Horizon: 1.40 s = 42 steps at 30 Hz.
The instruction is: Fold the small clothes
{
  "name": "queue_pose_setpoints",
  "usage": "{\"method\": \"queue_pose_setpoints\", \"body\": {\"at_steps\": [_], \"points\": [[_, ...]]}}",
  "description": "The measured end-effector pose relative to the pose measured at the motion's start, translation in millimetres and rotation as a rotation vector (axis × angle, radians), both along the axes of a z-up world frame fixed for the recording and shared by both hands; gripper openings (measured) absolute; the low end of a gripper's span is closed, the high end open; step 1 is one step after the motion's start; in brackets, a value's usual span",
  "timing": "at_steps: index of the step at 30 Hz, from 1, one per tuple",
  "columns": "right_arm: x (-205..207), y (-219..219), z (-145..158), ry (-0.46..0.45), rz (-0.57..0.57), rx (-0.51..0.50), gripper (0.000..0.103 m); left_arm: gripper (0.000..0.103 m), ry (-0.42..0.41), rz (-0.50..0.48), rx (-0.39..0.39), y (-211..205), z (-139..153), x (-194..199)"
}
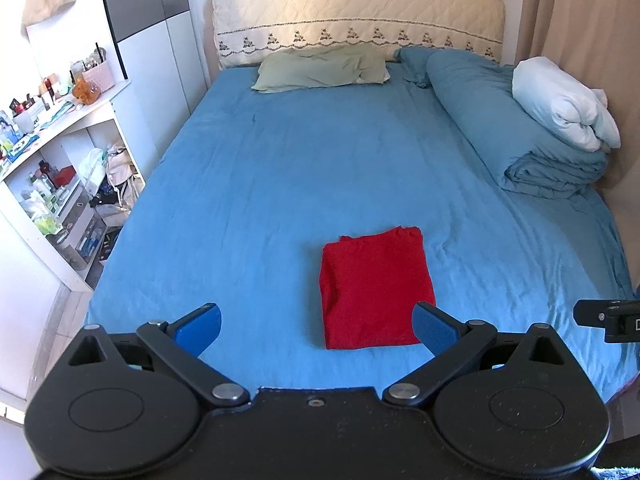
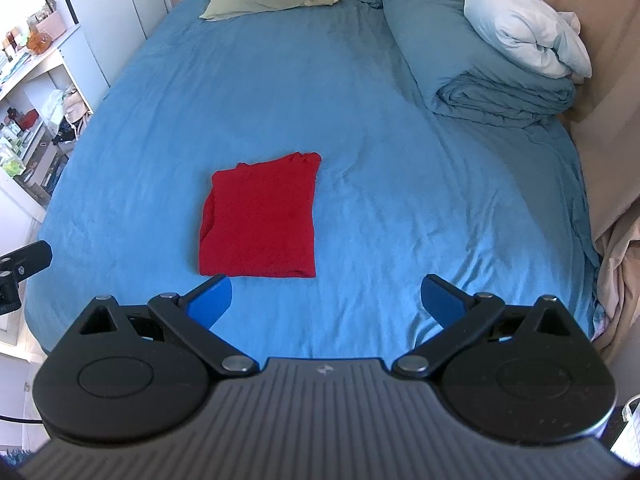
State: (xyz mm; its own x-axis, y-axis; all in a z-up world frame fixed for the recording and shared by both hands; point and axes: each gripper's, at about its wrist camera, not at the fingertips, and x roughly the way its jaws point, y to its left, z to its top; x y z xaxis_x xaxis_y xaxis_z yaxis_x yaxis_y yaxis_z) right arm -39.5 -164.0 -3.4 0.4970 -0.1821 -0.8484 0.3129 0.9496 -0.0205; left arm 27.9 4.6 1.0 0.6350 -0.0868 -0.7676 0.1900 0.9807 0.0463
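Observation:
A red garment [image 1: 376, 288] lies folded into a neat rectangle on the blue bed sheet [image 1: 280, 168], near the foot of the bed. It also shows in the right wrist view [image 2: 260, 218]. My left gripper [image 1: 318, 330] is open and empty, held above the bed's near edge, just short of the garment. My right gripper [image 2: 328, 300] is open and empty, held near the bed's foot, to the right of the garment. Part of the right gripper [image 1: 608, 318] shows at the right edge of the left wrist view.
A green pillow [image 1: 324, 68] lies at the headboard. A folded blue duvet [image 1: 516, 132] with a white pillow [image 1: 564, 104] on it lies along the right side. A cluttered white shelf [image 1: 60, 168] stands left of the bed. A beige curtain [image 2: 608, 80] hangs on the right.

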Motion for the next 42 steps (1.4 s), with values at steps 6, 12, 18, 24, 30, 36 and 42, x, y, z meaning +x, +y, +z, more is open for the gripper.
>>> {"method": "queue_pose_setpoints", "body": {"at_steps": [6, 12, 18, 24, 30, 36, 42], "points": [[-1.3, -0.5, 1.4, -0.006, -0.014, 0.003, 0.103, 0.103, -0.009, -0.005, 0.007, -0.9, 1.8, 0.5], [-0.9, -2.6, 1.7, -0.004, -0.019, 0.002, 0.103, 0.103, -0.011, -0.001, 0.013, -1.6, 0.9, 0.3], [0.5, -2.9, 1.1, -0.002, -0.021, 0.005, 0.103, 0.103, -0.009, -0.005, 0.016, -2.7, 0.7, 1.7], [1.4, -2.8, 0.6, -0.005, -0.018, 0.001, 0.103, 0.103, -0.008, -0.016, 0.014, -2.9, 1.0, 4.4], [0.3, -2.4, -2.8, -0.003, -0.025, 0.006, 0.103, 0.103, 0.000, -0.015, 0.014, -2.7, -0.9, 6.8], [2.7, -2.1, -2.2, -0.002, -0.030, 0.003, 0.103, 0.103, 0.001, -0.018, 0.015, -3.2, -1.2, 8.5], [3.9, 0.4, -2.0, -0.005, -0.037, -0.005, 0.103, 0.103, 0.010, -0.018, 0.000, -1.5, -1.9, 10.2]]}}
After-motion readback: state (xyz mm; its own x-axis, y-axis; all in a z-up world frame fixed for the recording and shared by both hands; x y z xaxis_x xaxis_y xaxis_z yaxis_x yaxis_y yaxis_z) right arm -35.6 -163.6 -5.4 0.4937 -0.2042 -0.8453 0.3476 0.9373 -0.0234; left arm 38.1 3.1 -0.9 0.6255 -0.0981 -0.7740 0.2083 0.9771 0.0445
